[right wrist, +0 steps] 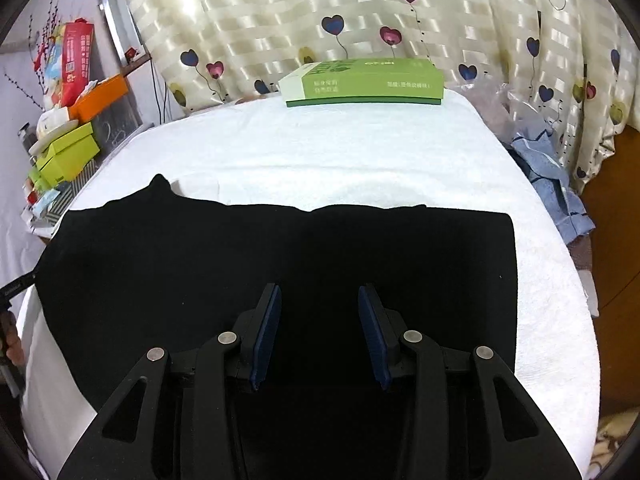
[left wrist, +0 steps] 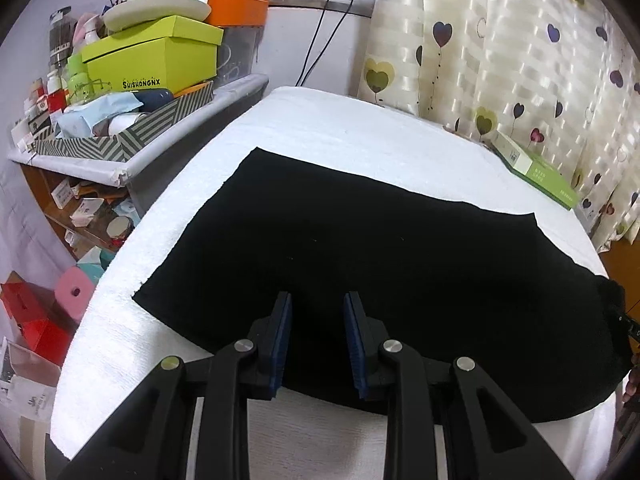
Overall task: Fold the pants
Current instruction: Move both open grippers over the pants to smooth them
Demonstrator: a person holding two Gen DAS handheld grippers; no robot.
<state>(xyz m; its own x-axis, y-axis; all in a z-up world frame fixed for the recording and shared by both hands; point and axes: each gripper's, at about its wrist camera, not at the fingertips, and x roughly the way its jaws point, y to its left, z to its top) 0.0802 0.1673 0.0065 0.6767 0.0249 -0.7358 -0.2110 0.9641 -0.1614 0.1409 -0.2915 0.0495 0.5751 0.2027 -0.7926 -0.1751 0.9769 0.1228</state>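
Black pants [left wrist: 360,248] lie flat on a table covered with a white towel [left wrist: 352,128]. My left gripper [left wrist: 318,300] hovers open over their near edge, nothing between its blue pads. In the right wrist view the same pants [right wrist: 200,256] spread across the towel [right wrist: 320,152], with a straight edge at the right and a small peak at the far left. My right gripper [right wrist: 319,292] is open above the cloth, holding nothing. Whether either gripper touches the fabric I cannot tell.
A green flat box [right wrist: 364,82] lies at the table's far edge by the heart-print curtain [right wrist: 360,12]. A cluttered shelf [left wrist: 132,92] with a lime box stands left of the table. Blue cloth [right wrist: 556,184] hangs off the right side. A hand [right wrist: 12,344] shows at the left edge.
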